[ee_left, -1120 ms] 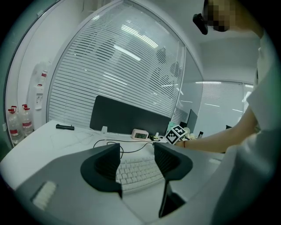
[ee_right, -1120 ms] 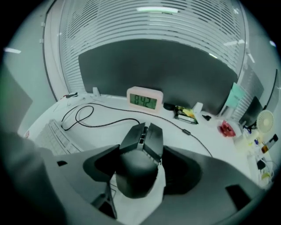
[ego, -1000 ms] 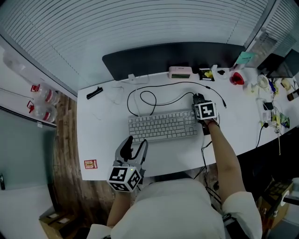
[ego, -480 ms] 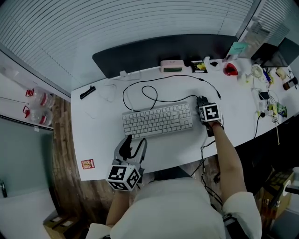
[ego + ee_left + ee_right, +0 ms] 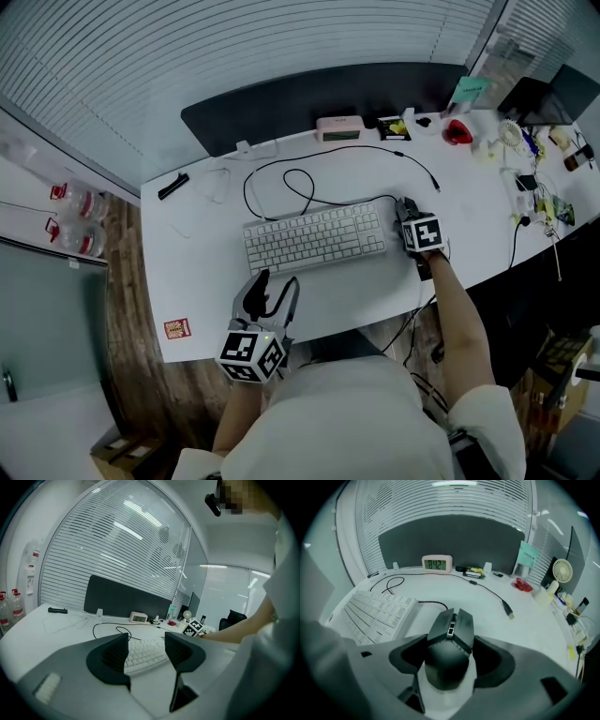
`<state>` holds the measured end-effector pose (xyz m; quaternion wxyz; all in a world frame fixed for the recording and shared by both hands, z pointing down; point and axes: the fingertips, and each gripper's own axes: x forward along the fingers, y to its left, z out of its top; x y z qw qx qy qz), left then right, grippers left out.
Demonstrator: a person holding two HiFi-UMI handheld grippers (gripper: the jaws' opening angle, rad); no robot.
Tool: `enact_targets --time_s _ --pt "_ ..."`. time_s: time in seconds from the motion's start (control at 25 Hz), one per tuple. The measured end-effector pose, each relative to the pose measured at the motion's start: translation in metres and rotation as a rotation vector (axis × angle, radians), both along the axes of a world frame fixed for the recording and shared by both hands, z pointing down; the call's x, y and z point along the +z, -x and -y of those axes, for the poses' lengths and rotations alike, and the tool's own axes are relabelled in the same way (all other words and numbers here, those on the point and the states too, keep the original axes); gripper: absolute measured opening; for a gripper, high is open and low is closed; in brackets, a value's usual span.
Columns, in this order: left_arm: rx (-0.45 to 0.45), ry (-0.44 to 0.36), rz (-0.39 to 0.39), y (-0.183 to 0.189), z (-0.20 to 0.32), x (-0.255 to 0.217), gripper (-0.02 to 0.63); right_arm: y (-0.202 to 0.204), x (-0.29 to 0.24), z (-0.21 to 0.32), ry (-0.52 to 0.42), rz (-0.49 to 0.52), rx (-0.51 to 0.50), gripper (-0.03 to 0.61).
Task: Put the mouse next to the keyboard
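Observation:
A black angular mouse (image 5: 449, 644) lies between the pads of my right gripper (image 5: 451, 656), which is shut on its sides, low over the white desk (image 5: 487, 609). In the head view that gripper (image 5: 409, 214) and the mouse (image 5: 402, 203) are just off the right end of the white keyboard (image 5: 314, 238). The keyboard (image 5: 377, 611) shows to the left of the mouse. My left gripper (image 5: 273, 289) hangs open and empty over the desk's front edge. Its jaws (image 5: 146, 651) frame the keyboard (image 5: 150, 645) from a distance.
The mouse's black cable (image 5: 281, 187) loops behind the keyboard and ends in a loose plug (image 5: 436, 187). A clock (image 5: 338, 127) stands against the dark partition (image 5: 319, 98). A black pen (image 5: 173, 186) lies far left. A red item (image 5: 457, 133) and small clutter (image 5: 534, 178) fill the right end.
My right gripper with the mouse has drawn slightly nearer and to the right along the keyboard's end. The left gripper has kept its place.

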<state>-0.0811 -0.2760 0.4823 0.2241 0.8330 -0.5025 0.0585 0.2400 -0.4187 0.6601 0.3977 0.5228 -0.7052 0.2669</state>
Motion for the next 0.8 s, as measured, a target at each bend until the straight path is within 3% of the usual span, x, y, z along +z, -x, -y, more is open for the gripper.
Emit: enact_targets --time_s 0.24,0.48,0.8 --pt "-0.011 0.008 0.004 0.008 -0.014 0.001 0.238 0.000 -0.002 -0.001 -0.021 -0.013 0.014 0.307" --pt "-0.021 0.007 0.004 0.016 -0.032 0.003 0.237 -0.001 -0.015 -0.013 -0.145 -0.092 0.043 0.333" --pt "-0.020 -0.014 0.004 0.025 -0.070 0.003 0.237 0.037 -0.048 -0.068 -0.270 0.038 0.057 0.317"
